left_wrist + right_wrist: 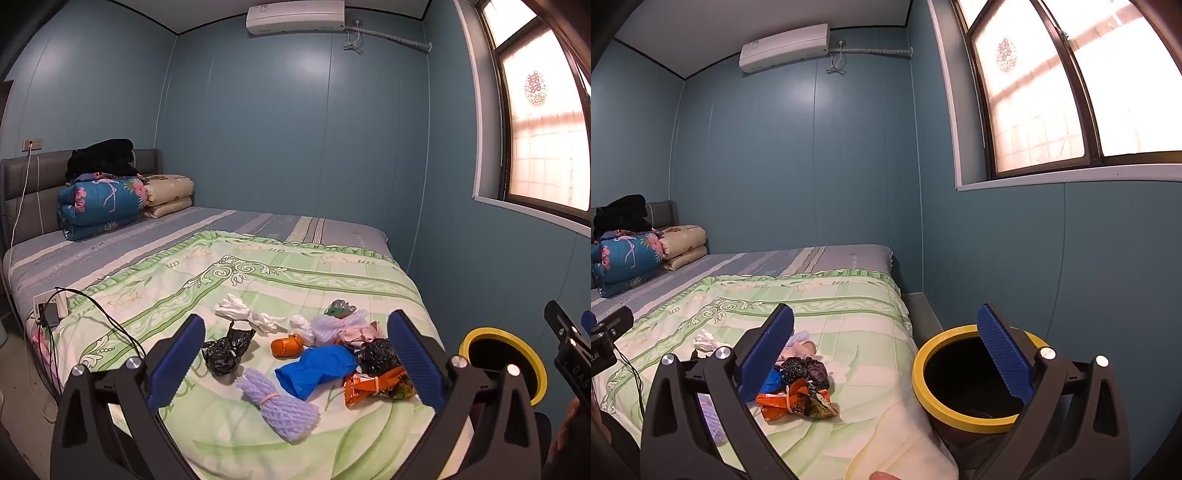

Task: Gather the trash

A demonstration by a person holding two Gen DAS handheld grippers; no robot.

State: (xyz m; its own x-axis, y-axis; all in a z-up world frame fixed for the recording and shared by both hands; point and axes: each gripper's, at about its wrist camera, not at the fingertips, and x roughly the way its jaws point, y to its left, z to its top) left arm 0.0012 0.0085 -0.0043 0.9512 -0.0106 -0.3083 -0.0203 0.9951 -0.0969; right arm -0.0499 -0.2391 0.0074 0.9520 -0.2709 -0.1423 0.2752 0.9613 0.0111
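On the bed's green quilt the trash lies in a loose pile, nothing collected yet as far as these views show. At far left a power strip with black cable sits near the quilt edge, so keep clear of it. Left hand-held gripper hovers over the pile, jaws spread wide, nothing between the pads. Going left to right: white foam net, black bag, purple foam net nearest the camera, orange wad, blue plastic, a second black bag, orange snack wrapper. Right of the bed stands the bin with the yellow rim, close against the mattress, mouth open and dark inside. Right hand-held gripper is also wide open and empty, framing the wrapper and bin.

Judgement: first pick not begun. Best start is the purple foam net for the left, wrapper for the right since it lies nearest the bin. Items are light and crinkly, so close on the bunched middle, not a loose edge. Take one piece at a time, avoid pinching quilt fabric, and release well over the bin mouth.
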